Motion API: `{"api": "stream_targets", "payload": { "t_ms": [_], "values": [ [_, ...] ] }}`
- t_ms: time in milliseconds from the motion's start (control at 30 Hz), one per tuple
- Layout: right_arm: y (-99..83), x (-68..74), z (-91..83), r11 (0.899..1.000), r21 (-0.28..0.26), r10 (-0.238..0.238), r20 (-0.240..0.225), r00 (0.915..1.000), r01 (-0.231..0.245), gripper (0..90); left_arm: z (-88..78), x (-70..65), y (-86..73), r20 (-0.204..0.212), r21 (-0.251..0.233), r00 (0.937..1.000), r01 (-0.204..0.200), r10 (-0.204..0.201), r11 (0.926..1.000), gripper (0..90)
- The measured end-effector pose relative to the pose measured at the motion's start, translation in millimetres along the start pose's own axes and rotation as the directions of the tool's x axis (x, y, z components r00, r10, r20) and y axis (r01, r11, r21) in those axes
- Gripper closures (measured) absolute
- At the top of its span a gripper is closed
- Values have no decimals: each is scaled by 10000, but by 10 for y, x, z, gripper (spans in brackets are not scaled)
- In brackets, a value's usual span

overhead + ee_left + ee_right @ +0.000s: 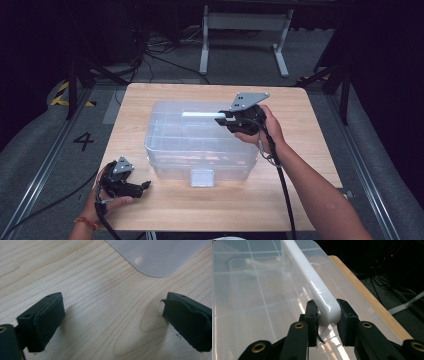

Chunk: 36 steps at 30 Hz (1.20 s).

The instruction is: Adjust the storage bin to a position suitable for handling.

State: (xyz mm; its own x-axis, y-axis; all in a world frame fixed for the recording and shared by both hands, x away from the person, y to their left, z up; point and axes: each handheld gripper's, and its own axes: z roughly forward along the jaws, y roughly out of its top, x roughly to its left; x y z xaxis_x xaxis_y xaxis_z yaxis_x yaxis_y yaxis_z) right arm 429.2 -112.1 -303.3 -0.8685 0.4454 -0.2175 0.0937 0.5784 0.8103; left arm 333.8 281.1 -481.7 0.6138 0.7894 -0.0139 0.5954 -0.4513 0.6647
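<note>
The box (200, 145) sits mid-table (150, 210), its handle (202, 115) on the lid, latch (202, 177) at the near side

From above our side we looked forward and down over the whole surface (165, 200) and the floor beyond. The left tool's (112, 322) camera sat close over bare wood, catching a corner of the clear box (157, 255). The right tool's (328, 322) camera looked along the box's white handle (312, 282), also seen from above.

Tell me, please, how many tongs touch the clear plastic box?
1. The right tongs are shut on the white handle of the clear plastic box. The left tongs rest open on the table, apart from it.
</note>
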Motion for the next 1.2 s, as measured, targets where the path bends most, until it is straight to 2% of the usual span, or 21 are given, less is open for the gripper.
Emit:
{"api": "stream_targets", "payload": {
  "t_ms": [167,267,367,467,567,600,667,700,733,800,833,867,900,1067,1133,1200],
  "values": [
    [28,-37,-6,9999,-3,112,-33,9999,-112,726,-39,-4,9,-85,-35,9999,126,-127,9999,185],
    [58,-63,-8,9998,76,203,-63,9998,-202,725,-66,-21,22,28,-75,10000,-42,42,10000,322],
    [77,-81,-9,9997,149,200,-86,9998,-198,723,-111,-58,39,-25,-334,9998,-180,179,9993,348],
    [93,-94,-9,9996,217,177,-97,9998,-175,722,-185,-85,54,43,-815,10000,-37,41,9967,385],
    [108,-105,-8,9995,287,166,-122,9998,-163,721,-252,-113,79,-88,-1057,9996,-280,273,9940,402],
    [115,-112,-8,9994,289,182,-117,9998,-179,720,-278,-136,87,3,-1169,9997,-240,242,9929,417],
    [130,-125,-7,9994,305,186,-103,9998,-183,719,-345,-162,121,-69,-1366,9991,-420,414,9897,429],
    [136,-130,-6,9993,317,187,-102,9998,-184,718,-365,-182,133,-91,-1511,9995,-312,302,9880,435],
    [142,-135,-7,9992,337,207,-106,9997,-203,718,-393,-184,151,-157,-1599,9990,-443,423,9861,440],
    [148,-145,-5,9992,331,206,-121,9997,-202,717,-429,-214,180,-125,-1815,9995,-292,274,9830,452],
    [150,-149,-5,9993,327,210,-107,9997,-206,716,-446,-218,198,-161,-1876,9991,-420,397,9814,452],
    [153,-153,-4,9993,324,199,-104,9997,-195,716,-456,-233,208,-109,-1948,9993,-366,352,9802,453],
    [155,-155,-4,9992,330,207,-99,9997,-204,715,-478,-242,233,-108,-2078,9988,-499,487,9769,453],
    [186,-173,3,9989,389,263,13,9997,-263,711,-549,-282,295,24,-2443,9979,-615,640,9677,452],
    [201,-181,5,9986,453,267,59,9996,-270,709,-575,-304,320,124,-2652,9987,-451,502,9631,452],
    [215,-184,9,9984,496,263,115,9996,-268,707,-584,-302,332,72,-2656,9984,-526,565,9626,452]
  ]
}}
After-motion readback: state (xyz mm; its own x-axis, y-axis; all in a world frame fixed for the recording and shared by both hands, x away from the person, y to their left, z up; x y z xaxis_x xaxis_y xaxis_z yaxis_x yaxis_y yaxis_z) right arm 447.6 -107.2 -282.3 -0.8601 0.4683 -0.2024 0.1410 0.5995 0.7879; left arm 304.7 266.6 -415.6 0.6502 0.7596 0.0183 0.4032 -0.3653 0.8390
